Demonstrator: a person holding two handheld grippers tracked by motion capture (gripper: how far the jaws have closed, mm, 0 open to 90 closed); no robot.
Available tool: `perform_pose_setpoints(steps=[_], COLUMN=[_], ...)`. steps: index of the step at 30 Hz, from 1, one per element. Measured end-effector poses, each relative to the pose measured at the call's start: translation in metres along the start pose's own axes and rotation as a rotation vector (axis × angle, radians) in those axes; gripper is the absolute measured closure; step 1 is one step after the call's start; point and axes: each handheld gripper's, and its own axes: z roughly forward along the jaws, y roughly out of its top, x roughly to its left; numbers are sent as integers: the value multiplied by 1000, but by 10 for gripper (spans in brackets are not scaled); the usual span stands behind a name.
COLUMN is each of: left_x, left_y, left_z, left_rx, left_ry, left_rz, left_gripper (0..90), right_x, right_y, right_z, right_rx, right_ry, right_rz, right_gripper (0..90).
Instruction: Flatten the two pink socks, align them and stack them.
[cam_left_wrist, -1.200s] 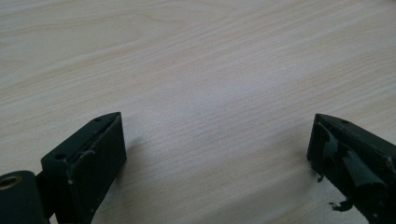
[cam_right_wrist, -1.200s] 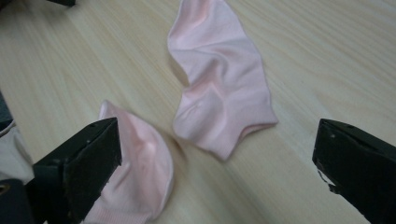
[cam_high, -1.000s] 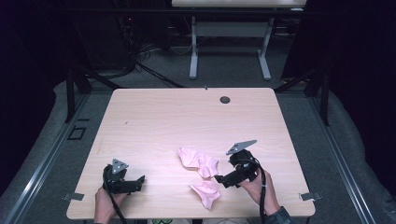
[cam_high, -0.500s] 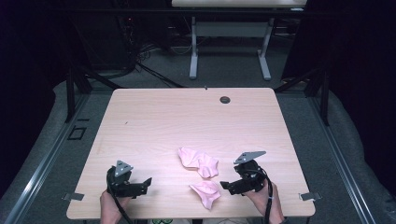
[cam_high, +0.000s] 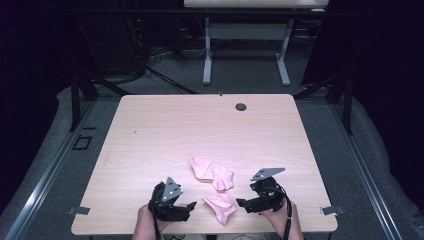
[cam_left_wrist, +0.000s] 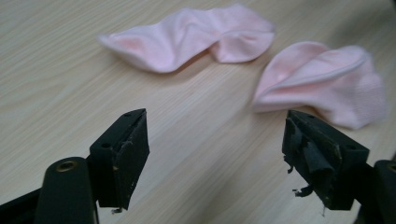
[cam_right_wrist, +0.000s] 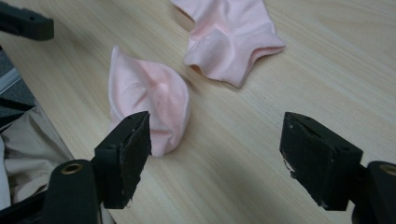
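So the left gripper (cam_high: 191, 205) sits low at the near edge of the worktop (cam_high: 165, 135), fingers spread wide with nothing in them. Just right of it lies the nearer pink sock (cam_high: 220, 205) (kinda crumpled), and the other pink sock (cam_high: 212, 173) is right behind, a bit farther in. The right gripper (cam_high: 240, 203) faces them from the right, fingers also wide apart and empty.

socks (cam_high: 214, 176) – plain pale pink | table (cam_high: 165, 130) – light woodgrain | grippers' jaws – black
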Motion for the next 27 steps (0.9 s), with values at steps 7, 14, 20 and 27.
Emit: perform_pose_setpoints(steps=[7,14,20,27], left_x=[-31,-45,-55,-54], left_y=[26,38,39,32], left_z=[18,37,48,55], left_rx=[23,88,121,114], left_ry=[-113,-172,-183,-197], left_rz=[133,227,277,281], left_gripper=[403,506,605,886], right_x=[-4,-7,-8,-4], right_y=[-4,-7,-6,8], right_z=[0,1,3,16], right_rx=[-1,-3,2,29], right_ry=[-7,-2,-6,12], right_rz=[32,53,51,15], right_gripper=[260,273,287,395])
